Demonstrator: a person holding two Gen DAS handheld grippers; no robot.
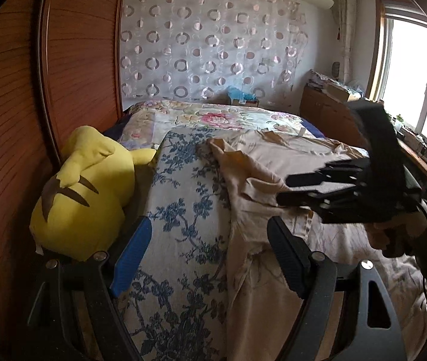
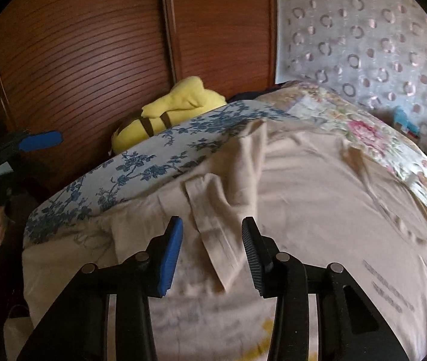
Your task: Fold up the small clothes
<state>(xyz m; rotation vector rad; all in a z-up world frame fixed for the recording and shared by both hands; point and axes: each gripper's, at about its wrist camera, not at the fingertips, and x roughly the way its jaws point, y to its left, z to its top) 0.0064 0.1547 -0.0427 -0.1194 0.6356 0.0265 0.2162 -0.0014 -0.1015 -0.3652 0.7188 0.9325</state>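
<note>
Bed [image 2: 141, 165] bears beige garment [image 2: 318, 186]; box [image 1: 243, 100] contents unclear.

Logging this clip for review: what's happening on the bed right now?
A person is working on a beige garment spread on a bed, with a hand-held gripper in each hand. The right hand-held gripper hangs just over a folded-over sleeve or strip of it, jaws apart, pads not pressing the cloth. The left hand-held gripper is open and holds nothing. A yellow plush toy lies beside the bed.
</note>
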